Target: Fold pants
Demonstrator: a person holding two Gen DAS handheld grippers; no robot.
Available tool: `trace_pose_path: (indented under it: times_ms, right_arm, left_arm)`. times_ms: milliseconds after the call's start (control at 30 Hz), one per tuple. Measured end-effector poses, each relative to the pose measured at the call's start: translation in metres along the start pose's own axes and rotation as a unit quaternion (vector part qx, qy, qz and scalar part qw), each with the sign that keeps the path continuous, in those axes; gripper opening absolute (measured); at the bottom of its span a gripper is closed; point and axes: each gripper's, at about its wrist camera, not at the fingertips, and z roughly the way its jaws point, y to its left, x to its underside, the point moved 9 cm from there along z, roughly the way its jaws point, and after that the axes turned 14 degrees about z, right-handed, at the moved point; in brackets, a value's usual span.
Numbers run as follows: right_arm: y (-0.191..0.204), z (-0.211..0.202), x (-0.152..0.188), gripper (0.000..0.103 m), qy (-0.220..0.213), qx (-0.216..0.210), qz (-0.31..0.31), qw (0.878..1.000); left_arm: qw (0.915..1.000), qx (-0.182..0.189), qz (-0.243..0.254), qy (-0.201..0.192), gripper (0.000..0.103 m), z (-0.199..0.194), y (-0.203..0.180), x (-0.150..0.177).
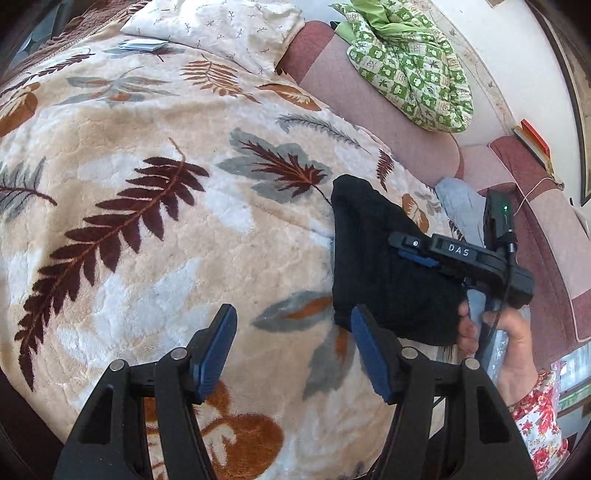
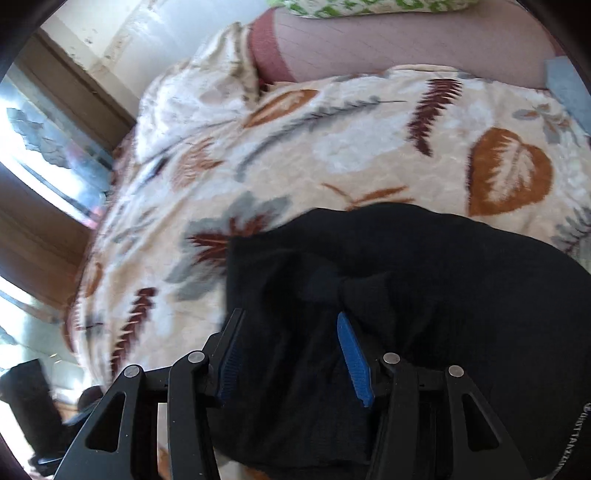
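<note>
The black pants (image 1: 373,251) lie bunched on a leaf-patterned blanket (image 1: 147,184), right of centre in the left wrist view. My left gripper (image 1: 293,317) is open and empty, just left of the pants' near edge. My right gripper shows from the side in that view (image 1: 417,254), over the pants. In the right wrist view the pants (image 2: 424,266) fill the lower right, with a gathered fold in the middle. My right gripper (image 2: 288,317) is open, its jaws spread over the black cloth.
A white patterned pillow (image 1: 221,26) lies at the far end of the blanket. A green checked cloth (image 1: 410,62) sits on a pink sofa-like surface (image 1: 369,103) at the right. A window and wall (image 2: 44,155) are at the left in the right wrist view.
</note>
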Motion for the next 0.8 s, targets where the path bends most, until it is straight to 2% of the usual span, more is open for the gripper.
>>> trace_pose_path:
  times_ms: [33, 100, 167, 267, 367, 400, 433, 533, 567, 600, 667, 700, 733, 800]
  right_arm:
    - [-0.013, 0.003, 0.000, 0.033, 0.000, 0.015, 0.008, 1.000]
    - [-0.017, -0.005, 0.000, 0.031, -0.001, 0.004, 0.020, 1.000]
    - [-0.009, -0.014, -0.006, 0.036, -0.008, 0.014, 0.001, 1.000]
    - [0.020, -0.025, -0.021, 0.037, -0.022, 0.015, -0.057, 0.998]
    - [0.054, -0.019, -0.034, 0.046, -0.009, 0.009, -0.105, 0.994]
    - [0.065, -0.013, -0.036, 0.055, 0.000, 0.011, -0.125, 0.992]
    - [0.076, -0.003, -0.037, 0.058, 0.015, 0.016, -0.150, 0.988]
    - [0.094, 0.027, -0.040, 0.058, 0.044, 0.045, -0.200, 0.978]
    - [0.097, 0.038, -0.039, 0.058, 0.056, 0.057, -0.213, 0.974]
    - [0.099, 0.049, -0.037, 0.058, 0.067, 0.067, -0.225, 0.970]
    - [0.098, 0.071, -0.031, 0.051, 0.096, 0.098, -0.255, 0.957]
    - [0.096, 0.078, -0.027, 0.023, 0.106, 0.114, -0.270, 0.950]
    - [0.091, 0.085, -0.023, 0.012, 0.119, 0.135, -0.287, 0.941]
    - [0.090, 0.084, -0.023, 0.009, 0.112, 0.141, -0.298, 0.937]
  left_arm:
    - [1.0000, 0.001, 0.006, 0.000, 0.064, 0.003, -0.001, -0.002]
    - [0.9997, 0.003, 0.023, 0.005, 0.064, 0.013, -0.008, -0.007]
    - [0.9989, 0.010, 0.044, 0.009, 0.064, 0.027, -0.017, -0.015]
    - [0.9976, 0.023, 0.064, 0.015, 0.063, 0.051, -0.029, -0.026]
    - [0.9967, 0.053, 0.055, 0.028, 0.063, 0.074, -0.036, -0.030]
    - [0.9963, 0.060, 0.052, 0.031, 0.063, 0.081, -0.038, -0.031]
    - [0.9962, 0.064, 0.052, 0.030, 0.063, 0.086, -0.040, -0.031]
    - [0.9954, 0.068, 0.063, 0.024, 0.063, 0.092, -0.047, -0.035]
    - [0.9949, 0.071, 0.067, 0.026, 0.060, 0.094, -0.050, -0.036]
    - [0.9943, 0.073, 0.071, 0.030, 0.041, 0.096, -0.053, -0.035]
    - [0.9942, 0.059, 0.079, 0.043, 0.021, 0.102, -0.052, -0.031]
    - [0.9943, 0.060, 0.078, 0.041, 0.020, 0.102, -0.051, -0.029]
    - [0.9947, 0.062, 0.074, 0.036, 0.019, 0.102, -0.051, -0.029]
    - [0.9954, 0.067, 0.059, 0.032, 0.017, 0.102, -0.049, -0.028]
